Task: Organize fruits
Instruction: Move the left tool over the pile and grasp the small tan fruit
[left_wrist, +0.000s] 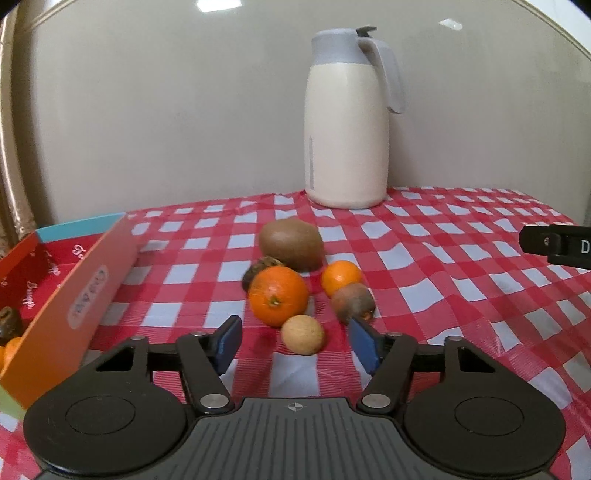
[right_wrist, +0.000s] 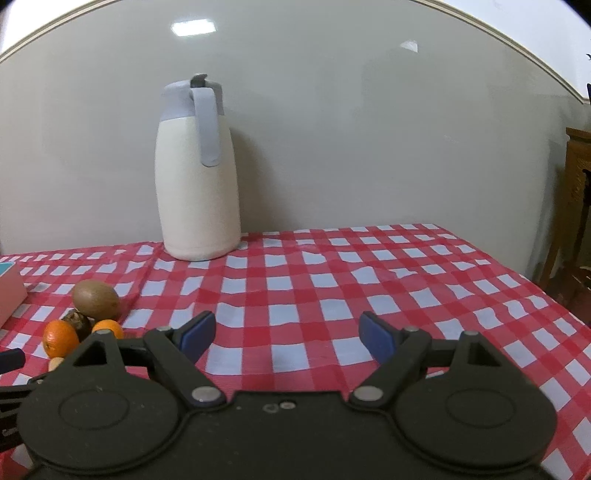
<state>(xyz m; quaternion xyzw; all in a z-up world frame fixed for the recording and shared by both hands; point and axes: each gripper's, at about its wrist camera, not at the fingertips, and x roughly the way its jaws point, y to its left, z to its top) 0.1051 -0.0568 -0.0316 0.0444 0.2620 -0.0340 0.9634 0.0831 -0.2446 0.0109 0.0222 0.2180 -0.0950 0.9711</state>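
In the left wrist view a cluster of fruit lies on the checked cloth: a kiwi (left_wrist: 290, 243), a large orange (left_wrist: 278, 295), a small orange (left_wrist: 340, 277), a dark brown fruit (left_wrist: 352, 302), a dark fruit (left_wrist: 258, 267) behind the large orange, and a small tan round fruit (left_wrist: 303, 334). My left gripper (left_wrist: 297, 341) is open, with the tan fruit between its fingertips. My right gripper (right_wrist: 286, 338) is open and empty over bare cloth, right of the cluster. The kiwi (right_wrist: 95, 298) and both oranges (right_wrist: 60, 338) show at its left.
An open orange box (left_wrist: 74, 306) with fruit inside stands at the left. A cream thermos jug (left_wrist: 345, 122) stands at the back by the wall. The table's right edge and a wooden chair (right_wrist: 576, 206) are at the far right.
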